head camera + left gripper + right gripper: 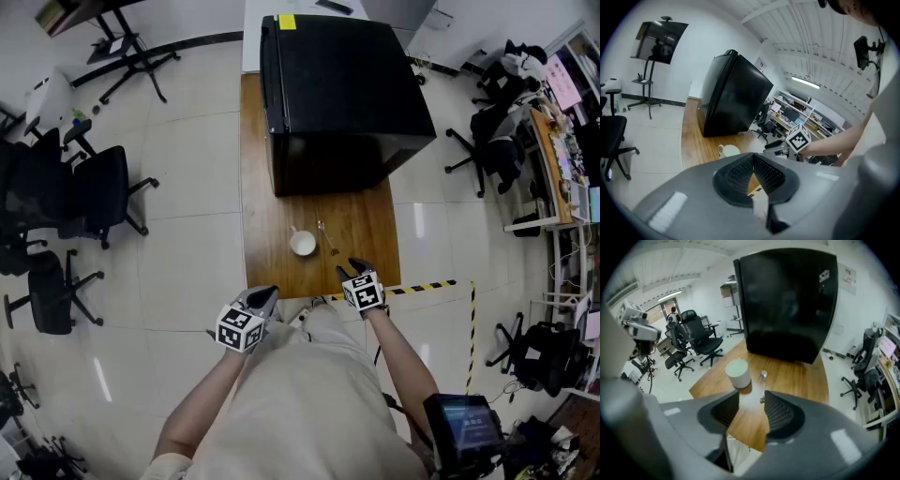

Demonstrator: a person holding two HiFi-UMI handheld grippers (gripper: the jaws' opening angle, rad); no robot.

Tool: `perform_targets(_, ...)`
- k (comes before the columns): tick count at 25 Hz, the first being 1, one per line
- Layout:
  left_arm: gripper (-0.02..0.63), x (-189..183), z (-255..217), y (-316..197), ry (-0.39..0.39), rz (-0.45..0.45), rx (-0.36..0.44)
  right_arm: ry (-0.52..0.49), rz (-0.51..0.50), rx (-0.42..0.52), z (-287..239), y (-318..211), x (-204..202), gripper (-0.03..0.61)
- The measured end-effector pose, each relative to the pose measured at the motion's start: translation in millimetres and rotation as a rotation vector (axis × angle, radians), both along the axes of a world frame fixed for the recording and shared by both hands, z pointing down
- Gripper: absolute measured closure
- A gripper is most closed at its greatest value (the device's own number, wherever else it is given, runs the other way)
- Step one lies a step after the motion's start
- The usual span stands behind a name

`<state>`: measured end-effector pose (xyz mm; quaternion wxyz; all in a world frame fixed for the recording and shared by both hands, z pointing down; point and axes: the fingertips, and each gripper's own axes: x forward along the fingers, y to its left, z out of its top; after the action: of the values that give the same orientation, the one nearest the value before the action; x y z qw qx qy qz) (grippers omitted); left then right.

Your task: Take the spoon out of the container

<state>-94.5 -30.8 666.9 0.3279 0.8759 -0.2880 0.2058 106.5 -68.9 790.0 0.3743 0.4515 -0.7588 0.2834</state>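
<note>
Currently your right hand-held gripper (pixel 751 394) is released and empty, your left hand-held gripper (pixel 753 156) clenched on nothing. Slim metal spoon (pixel 763 382) lies on the wooden table (pixel 799 376), just beside the white round cup (pixel 738 373).

1. This is an office-like workroom: black swivel chairs (pixel 98 192) stand clustered on a pale tiled floor (pixel 187 272).
2. Cluttered desks (pixel 553 159) line the right side (the left gripper view shows more desks and shelves).
3. A dark screen on a floor stand (pixel 660 41) stands by the wall, and yellow-black tape (pixel 436 285) marks the floor.
</note>
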Motion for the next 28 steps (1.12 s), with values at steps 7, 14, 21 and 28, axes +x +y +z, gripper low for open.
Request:
perform_targets(7, 0.614, 37, -8, -28, -0.052, -0.05, -0.018, 0.066, -0.05, -0.127, 83, -33, 29, 0.414)
perform_targets(14, 0.614, 30, -11, -42, -0.114, -0.113, -0.037, 0.104, -0.067, -0.173, 130, -52, 31, 0.414)
perform_targets(21, 0.614, 21, -7, -48, -0.138, -0.18, -0.05, 0.147, -0.117, -0.162, 141, -51, 25, 0.414)
perform_targets(28, 0.614, 23, -10, -44, -0.133, -0.179, -0.046, 0.087, -0.109, -0.177, 124, -46, 16, 0.453)
